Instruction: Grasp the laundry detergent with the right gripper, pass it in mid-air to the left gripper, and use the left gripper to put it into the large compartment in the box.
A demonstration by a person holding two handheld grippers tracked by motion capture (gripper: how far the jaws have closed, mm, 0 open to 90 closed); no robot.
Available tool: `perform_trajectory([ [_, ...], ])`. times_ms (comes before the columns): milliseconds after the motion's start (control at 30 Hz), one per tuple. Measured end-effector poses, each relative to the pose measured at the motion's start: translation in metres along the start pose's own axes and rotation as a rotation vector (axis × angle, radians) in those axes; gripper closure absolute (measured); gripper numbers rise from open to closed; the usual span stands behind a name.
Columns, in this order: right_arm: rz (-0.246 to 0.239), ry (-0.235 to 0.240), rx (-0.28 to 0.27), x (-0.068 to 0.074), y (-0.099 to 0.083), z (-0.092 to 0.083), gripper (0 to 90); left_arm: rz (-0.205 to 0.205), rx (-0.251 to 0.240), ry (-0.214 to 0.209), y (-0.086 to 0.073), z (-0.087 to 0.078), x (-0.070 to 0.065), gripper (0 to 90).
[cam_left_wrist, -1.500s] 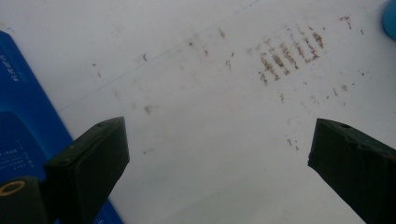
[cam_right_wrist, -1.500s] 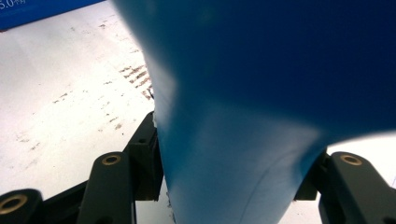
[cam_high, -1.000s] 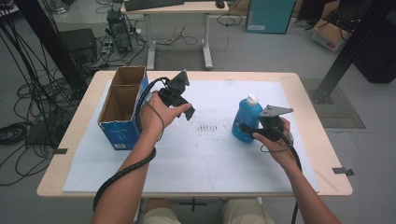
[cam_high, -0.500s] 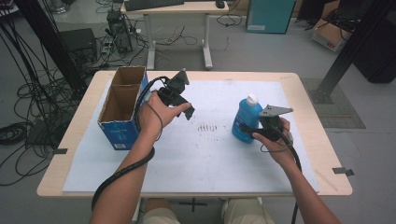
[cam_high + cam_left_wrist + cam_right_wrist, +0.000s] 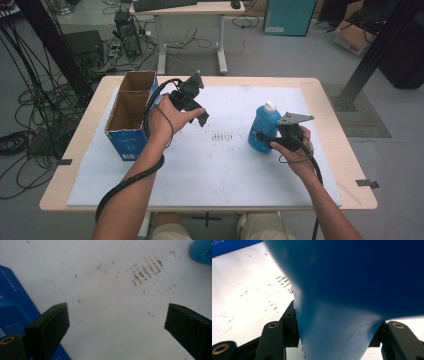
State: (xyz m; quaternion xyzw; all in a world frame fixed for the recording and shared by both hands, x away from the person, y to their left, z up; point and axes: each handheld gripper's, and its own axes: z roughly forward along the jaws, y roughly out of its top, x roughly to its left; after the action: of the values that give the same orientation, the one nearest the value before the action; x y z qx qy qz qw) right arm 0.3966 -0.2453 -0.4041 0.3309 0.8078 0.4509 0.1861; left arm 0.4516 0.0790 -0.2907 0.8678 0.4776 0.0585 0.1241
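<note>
A: In the high view we see the right tongs pinching the blue bottle low on its body, the bottle standing upright on the table with its white cap up. The left tongs hang above the table, well to the left of the bottle, spread wide and holding nothing. Just beyond the left hand stands the open box.

B: We judge the step in hand to be carrying the bottle across to the box. To do it well, we would hold the squeeze even, since the body looks smooth and tapered, lift straight up before travelling, and keep the cap pointing up. The left tongs could steady the box or take the bottle's upper part.

A: What does each view add?

B: The right gripper view shows the bottle seated between the jaws, both pads against its sides, which the high view leaves half hidden behind the hand. The left gripper view shows the left tongs with bare table between the jaws, brown scuff marks ahead of them, and the bottle's foot at the far right. The high view alone gives the box's two open compartments.
</note>
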Motion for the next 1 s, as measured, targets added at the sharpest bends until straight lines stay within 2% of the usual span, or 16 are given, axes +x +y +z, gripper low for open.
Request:
perform_trajectory([
  [433,0.002,0.005,0.005,-0.001,0.001,0.000,44.2,0.024,-0.002,0.009,-0.008,-0.012,0.005,6.0],
  [1000,0.002,0.003,0.011,-0.001,0.002,0.000,44.3,0.052,-0.011,-0.002,-0.010,-0.019,0.000,5.9],
])
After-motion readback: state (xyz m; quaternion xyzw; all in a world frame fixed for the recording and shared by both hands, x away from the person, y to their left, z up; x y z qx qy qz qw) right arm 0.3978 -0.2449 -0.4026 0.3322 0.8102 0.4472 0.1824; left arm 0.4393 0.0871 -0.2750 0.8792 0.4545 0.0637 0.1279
